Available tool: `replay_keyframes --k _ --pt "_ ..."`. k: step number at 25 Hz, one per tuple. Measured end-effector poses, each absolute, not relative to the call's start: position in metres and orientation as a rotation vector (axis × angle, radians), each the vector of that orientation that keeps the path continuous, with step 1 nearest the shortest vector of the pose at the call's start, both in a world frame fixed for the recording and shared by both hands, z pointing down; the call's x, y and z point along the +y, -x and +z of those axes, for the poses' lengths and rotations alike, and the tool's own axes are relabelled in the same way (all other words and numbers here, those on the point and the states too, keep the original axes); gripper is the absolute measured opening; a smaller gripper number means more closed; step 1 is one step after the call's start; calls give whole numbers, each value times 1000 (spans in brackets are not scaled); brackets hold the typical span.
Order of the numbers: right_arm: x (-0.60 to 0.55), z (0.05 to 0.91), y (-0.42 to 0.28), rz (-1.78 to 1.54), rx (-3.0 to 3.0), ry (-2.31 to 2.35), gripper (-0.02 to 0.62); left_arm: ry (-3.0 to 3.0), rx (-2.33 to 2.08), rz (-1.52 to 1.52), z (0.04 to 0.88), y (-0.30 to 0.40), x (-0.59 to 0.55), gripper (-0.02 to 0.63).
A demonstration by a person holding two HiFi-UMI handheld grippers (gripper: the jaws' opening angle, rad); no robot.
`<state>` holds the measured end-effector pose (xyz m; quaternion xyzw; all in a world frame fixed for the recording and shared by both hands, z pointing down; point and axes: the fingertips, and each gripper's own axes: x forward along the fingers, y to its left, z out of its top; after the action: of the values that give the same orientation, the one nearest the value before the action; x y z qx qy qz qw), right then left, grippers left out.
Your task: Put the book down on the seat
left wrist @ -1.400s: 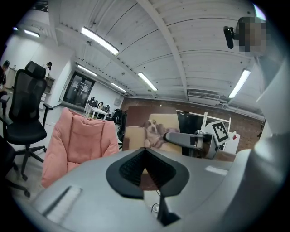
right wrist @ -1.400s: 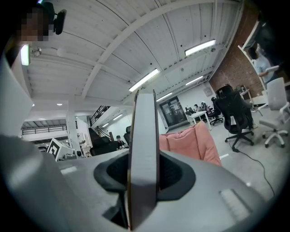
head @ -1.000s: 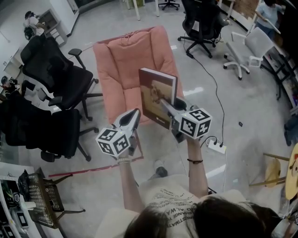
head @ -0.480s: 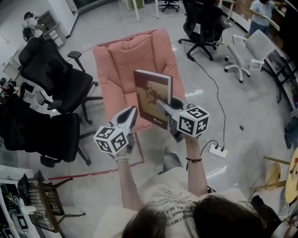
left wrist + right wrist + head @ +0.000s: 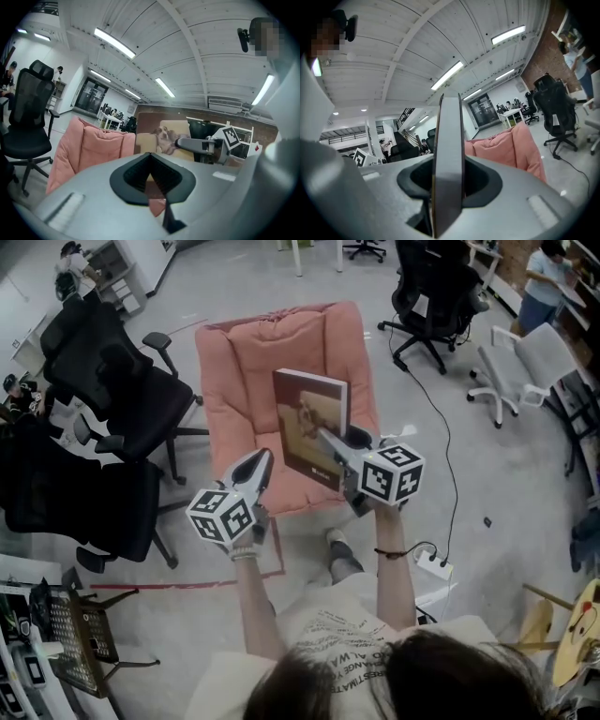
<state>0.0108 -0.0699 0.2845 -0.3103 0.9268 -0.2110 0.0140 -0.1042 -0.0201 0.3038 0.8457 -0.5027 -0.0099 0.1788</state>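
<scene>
The book (image 5: pixel 312 427) stands upright in your right tool (image 5: pixel 325 437), whose jaws clamp its lower edge. It hangs above the pink seat (image 5: pixel 251 362), clear of the cushion. Your left tool (image 5: pixel 262 459) sits just beside it, jaws drawn together and empty.

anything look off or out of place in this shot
Nothing really stands out. The book stands upright, clamped in the right claw, not yet on the pink seat. Only a cable trails loose across the floor.
</scene>
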Motion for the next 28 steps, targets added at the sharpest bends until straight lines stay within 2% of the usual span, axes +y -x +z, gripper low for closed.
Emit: replay_keyframes --k 13,28 --pt "-181 260 6 -608 2965 822 146 -2358 -1514 -57 285 112 -118 -5" --pt "-246 304 44 -734 3066 656 146 -2222 -1605 -51 320 129 -176 -5"
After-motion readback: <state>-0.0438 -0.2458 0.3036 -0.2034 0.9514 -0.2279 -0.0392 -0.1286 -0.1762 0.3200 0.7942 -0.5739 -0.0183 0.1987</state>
